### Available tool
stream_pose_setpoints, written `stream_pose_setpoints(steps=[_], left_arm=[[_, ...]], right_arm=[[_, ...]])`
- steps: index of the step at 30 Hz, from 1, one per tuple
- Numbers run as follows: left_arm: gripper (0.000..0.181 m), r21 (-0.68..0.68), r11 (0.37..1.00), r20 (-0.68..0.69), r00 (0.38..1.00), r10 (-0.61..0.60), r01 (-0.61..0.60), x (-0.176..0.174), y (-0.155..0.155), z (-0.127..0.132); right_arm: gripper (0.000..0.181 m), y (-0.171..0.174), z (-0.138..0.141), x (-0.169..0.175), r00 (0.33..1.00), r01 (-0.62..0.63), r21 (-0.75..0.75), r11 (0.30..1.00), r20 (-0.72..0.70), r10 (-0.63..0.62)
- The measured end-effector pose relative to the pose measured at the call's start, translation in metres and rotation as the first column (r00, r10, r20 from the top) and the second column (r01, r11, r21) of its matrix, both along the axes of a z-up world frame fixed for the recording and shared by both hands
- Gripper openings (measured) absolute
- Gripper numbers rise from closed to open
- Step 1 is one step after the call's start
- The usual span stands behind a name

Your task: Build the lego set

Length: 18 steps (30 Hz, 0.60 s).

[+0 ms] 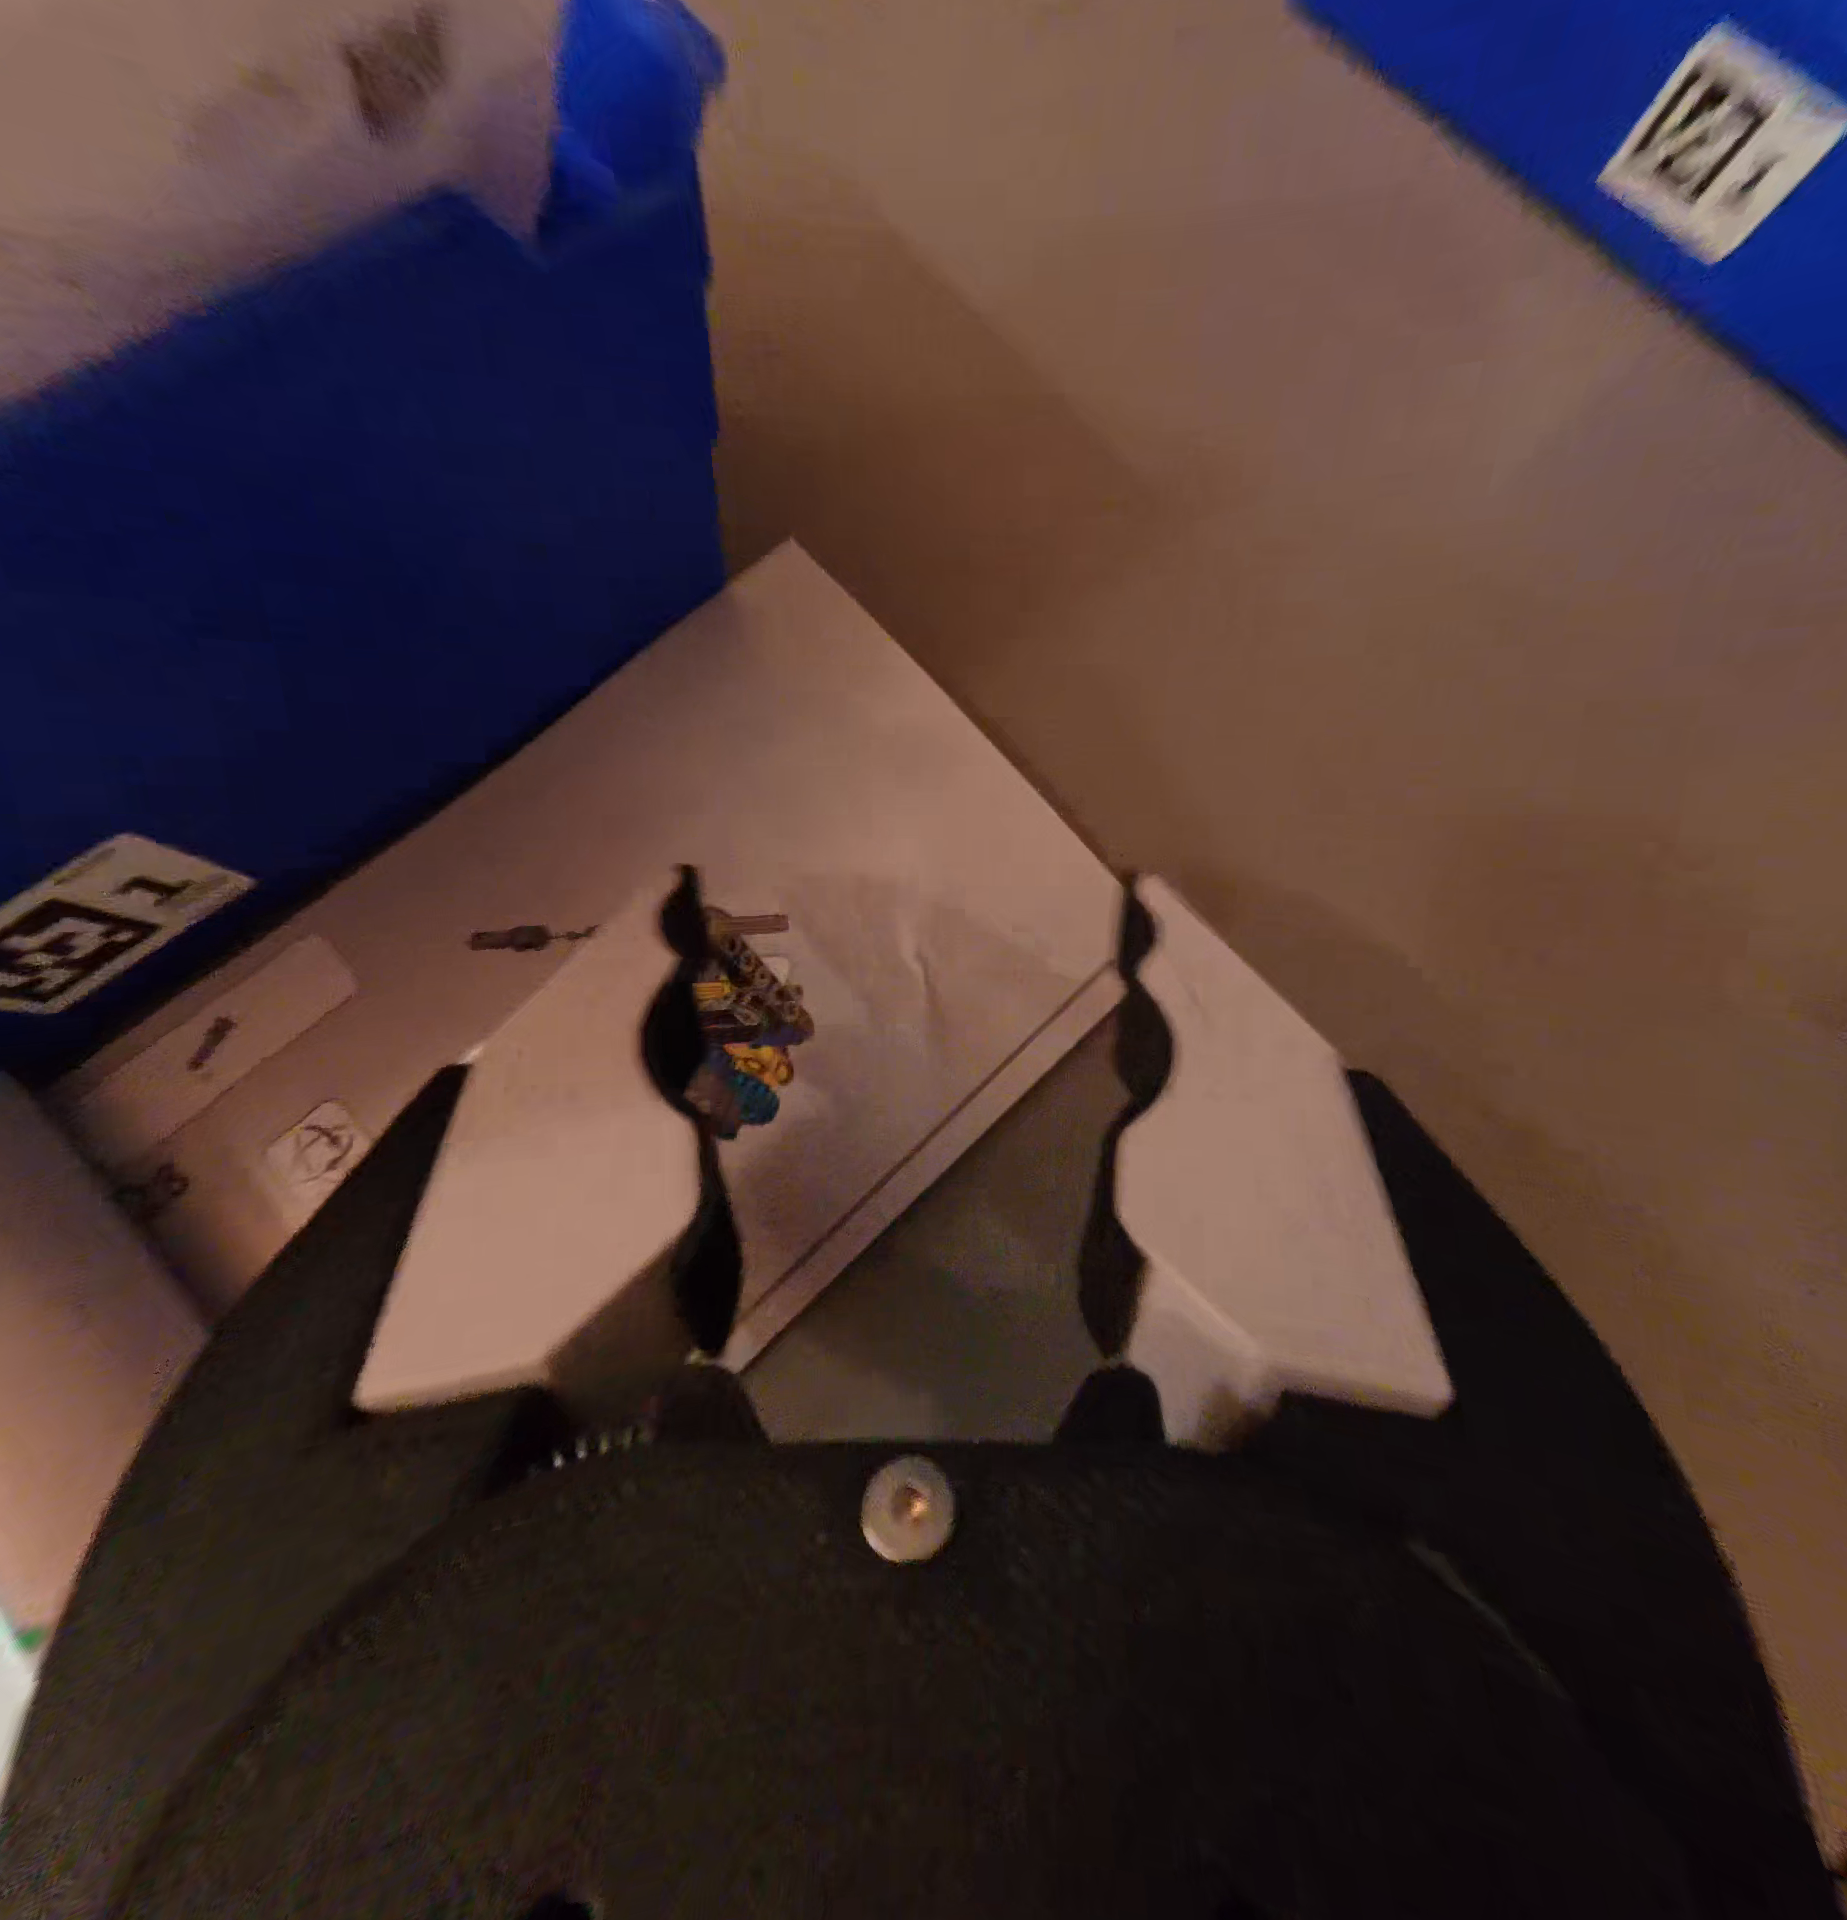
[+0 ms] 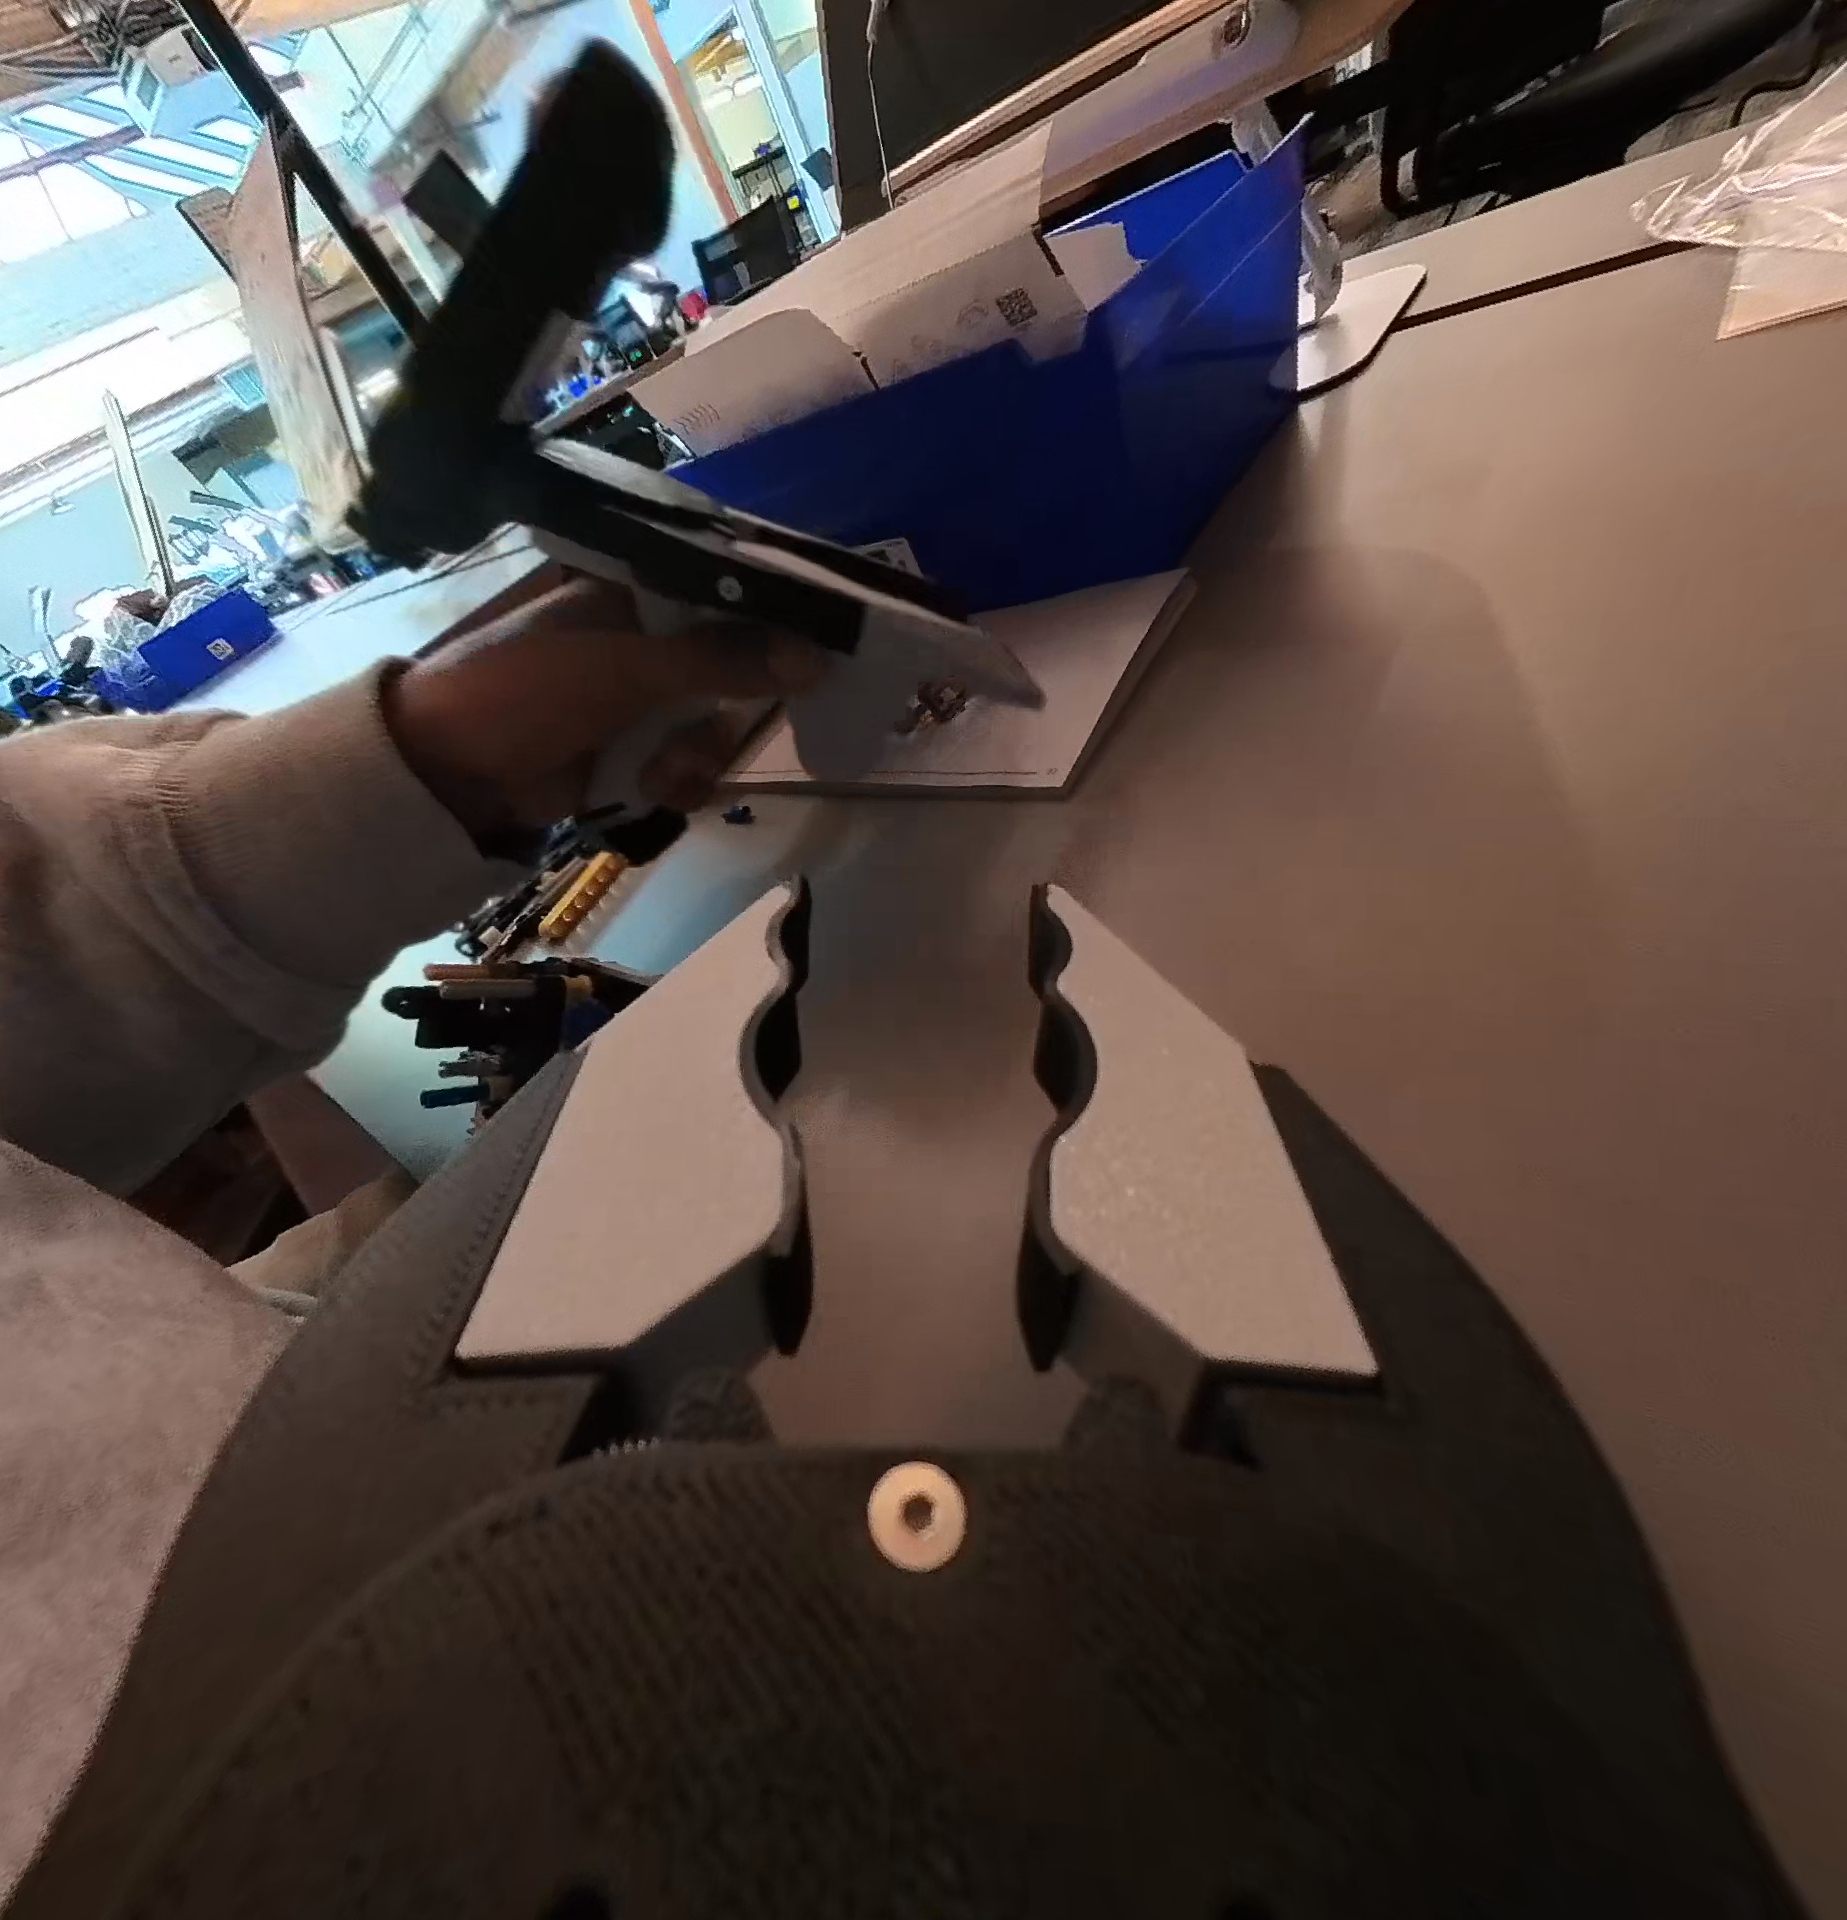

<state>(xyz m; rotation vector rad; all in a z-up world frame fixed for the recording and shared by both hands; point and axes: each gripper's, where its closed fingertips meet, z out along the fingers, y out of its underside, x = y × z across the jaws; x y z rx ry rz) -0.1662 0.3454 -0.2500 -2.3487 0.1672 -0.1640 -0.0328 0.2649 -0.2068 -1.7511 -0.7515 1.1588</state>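
Observation:
A small lego assembly (image 1: 747,1023) of grey, black, yellow and teal parts lies on a white booklet (image 1: 898,831). My left gripper (image 1: 903,904) hovers over it with its jaws wide apart, and the assembly sits just inside the left finger. In the right wrist view the left gripper (image 2: 1002,681) points down at the same assembly (image 2: 929,709) on the booklet (image 2: 1106,707). My right gripper (image 2: 919,904) is open and empty above the bare table, apart from the booklet. Loose lego pieces (image 2: 545,935) lie at the left on a white sheet.
A blue bin (image 1: 327,540) stands left of the booklet, also in the right wrist view (image 2: 1054,447). A second blue bin (image 1: 1646,187) is at the top right. A small grey part (image 1: 524,938) lies beside the booklet. Clear plastic bags (image 2: 1771,187) lie far right. A sleeved arm (image 2: 171,883) holds the left gripper.

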Motion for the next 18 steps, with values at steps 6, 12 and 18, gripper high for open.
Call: stream_pose_setpoints(steps=[6,12,18], left_arm=[[0.098,-0.089,0.996,-0.084,0.996,-0.01,0.003,0.0,0.0,-0.025],[0.029,-0.056,0.998,-0.111,0.994,0.021,-0.027,-0.011,0.0,-0.021],[0.026,-0.071,0.997,-0.005,0.999,0.033,-0.033,-0.007,-0.002,-0.016]], right_arm=[[0.041,0.002,0.002,0.004,1.0,0.008,-0.004,1.0,-0.017,-0.008],[0.041,0.0,0.003,0.004,1.0,-0.003,-0.01,1.0,-0.025,0.003],[0.041,0.002,0.004,0.006,0.999,0.006,-0.026,1.0,-0.045,-0.007]])
